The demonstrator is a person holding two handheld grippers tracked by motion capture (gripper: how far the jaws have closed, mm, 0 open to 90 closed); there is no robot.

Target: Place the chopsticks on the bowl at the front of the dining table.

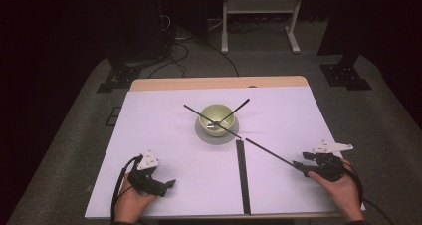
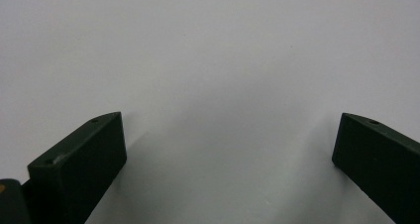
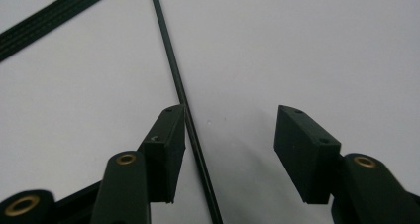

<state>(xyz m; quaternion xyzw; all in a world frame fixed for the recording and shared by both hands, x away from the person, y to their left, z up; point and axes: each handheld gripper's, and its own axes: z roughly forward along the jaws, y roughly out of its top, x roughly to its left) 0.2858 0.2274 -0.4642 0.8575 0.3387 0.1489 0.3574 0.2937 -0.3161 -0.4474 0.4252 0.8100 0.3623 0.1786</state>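
Your right gripper [image 3: 228, 144] has jaws spread around the thin black rod [image 3: 173, 70], not pinching; it leans into the green bowl [image 1: 217, 116]. Left gripper [image 2: 228, 159] idles, jaws wide, over bare table [image 2: 208, 45].

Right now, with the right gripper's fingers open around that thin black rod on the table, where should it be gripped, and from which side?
Grip the thin black rod near its close end, from above, fingers either side of its width. It lies flat, already inside the open right gripper, beside the left finger.
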